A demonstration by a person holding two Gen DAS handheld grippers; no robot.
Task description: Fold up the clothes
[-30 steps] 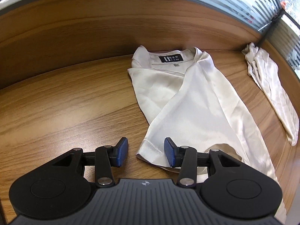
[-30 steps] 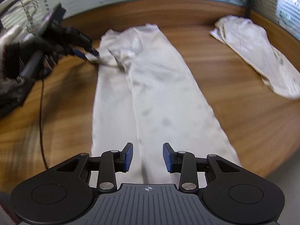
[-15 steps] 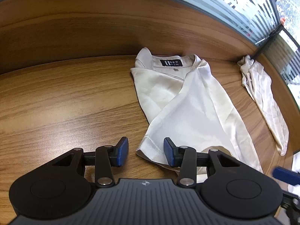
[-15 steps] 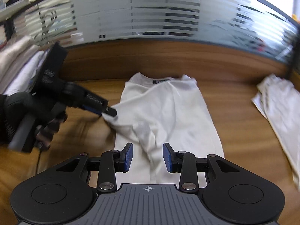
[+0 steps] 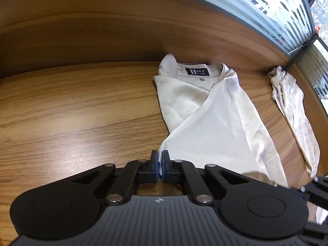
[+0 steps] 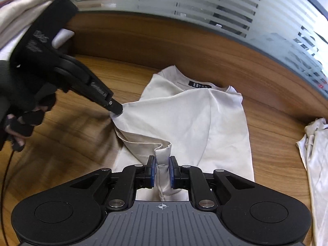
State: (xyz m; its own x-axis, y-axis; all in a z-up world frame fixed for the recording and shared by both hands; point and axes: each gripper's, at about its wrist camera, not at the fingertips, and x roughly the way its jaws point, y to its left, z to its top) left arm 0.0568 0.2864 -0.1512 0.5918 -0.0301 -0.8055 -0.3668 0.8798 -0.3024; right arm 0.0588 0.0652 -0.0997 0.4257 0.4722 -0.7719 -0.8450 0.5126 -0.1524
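- The shirt (image 5: pixel 215 123) lies on the table (image 5: pixel 71 112) in the middle right of the left wrist view, with its collar far from the camera and a dark label (image 5: pixel 196 71) inside the neck.
- The left gripper (image 5: pixel 160 160) is at the lower centre of that view. Its jaws are closed on a thin corner of the shirt; only a sliver of white cloth shows between the blue pads.
- The right wrist view shows this same grip from outside: the left gripper (image 6: pixel 116 110) comes in from the upper left and its tip pinches the shirt edge, and the cloth rises a little there.
- Only the right wrist view shows the left hand (image 6: pixel 18 106), in a dark fingerless glove, at the left edge of the frame.
- The right gripper (image 6: pixel 162 171) is at the lower centre of its own view. Its jaws are closing, and a folded strip of the shirt hem stands between the pads and touches both.
- In the left wrist view only a dark part of the right gripper shows, at the lower right edge; from there I cannot tell its state.
- A second garment (image 5: pixel 295 112), crumpled and of the same pale colour, lies at the right side, well apart from the shirt. The left wrist view shows nearly all of it; the right wrist view (image 6: pixel 315 164) cuts it at the right edge.
- A striped glass partition (image 6: pixel 225 10) stands behind the table in the upper part of both views.
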